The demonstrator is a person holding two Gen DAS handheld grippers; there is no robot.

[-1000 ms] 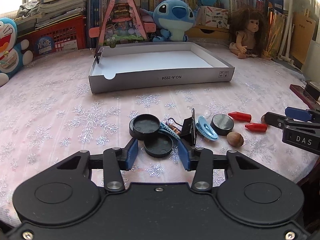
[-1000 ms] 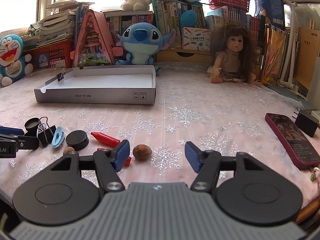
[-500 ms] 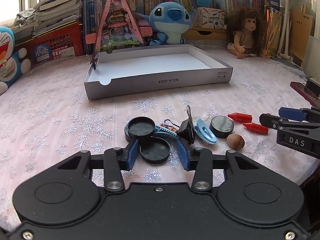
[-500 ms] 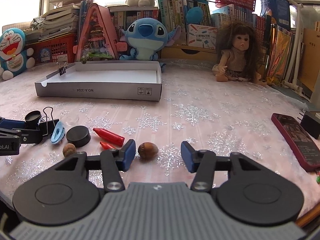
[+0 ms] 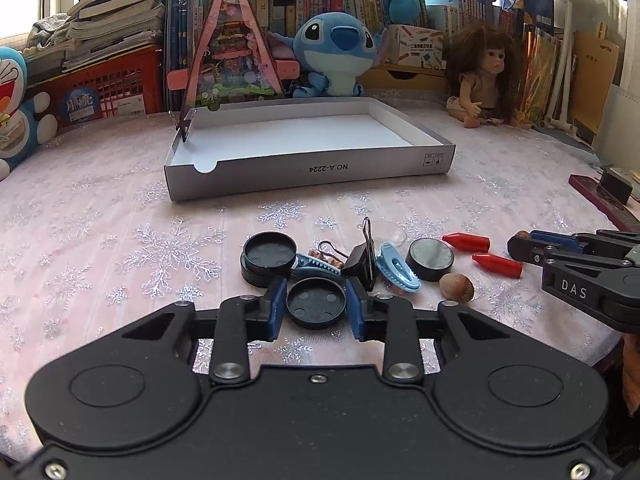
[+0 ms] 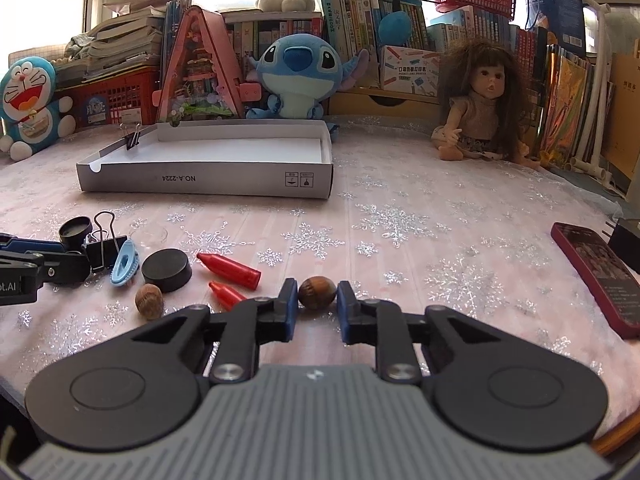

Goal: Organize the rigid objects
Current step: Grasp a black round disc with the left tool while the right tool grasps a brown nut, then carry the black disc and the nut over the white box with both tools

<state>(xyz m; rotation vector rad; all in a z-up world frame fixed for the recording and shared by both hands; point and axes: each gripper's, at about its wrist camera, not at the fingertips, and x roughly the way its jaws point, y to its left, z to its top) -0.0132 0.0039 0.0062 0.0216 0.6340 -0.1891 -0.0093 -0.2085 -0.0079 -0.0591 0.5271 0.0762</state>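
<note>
Left gripper [image 5: 316, 304]: we clamp a black lid [image 5: 316, 300]; right gripper [image 6: 317, 305]: we pinch a hazelnut [image 6: 317, 297], both destined for the white tray [image 5: 308, 170].

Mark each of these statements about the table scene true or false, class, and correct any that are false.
1. The left gripper is closed on a black round lid. True.
2. The right gripper holds a red crayon. False: its jaws have just closed on a brown nut; both red crayons lie on the cloth to its left.
3. A binder clip is clipped to the wall of the white box. True.
4. The white box is full of small items. False: its floor shows bare white, with only the clip on its wall.
5. A doll sits on the table beyond the box's right end. True.
6. The phone lies inside the box. False: it lies on the cloth at the far right.
</note>
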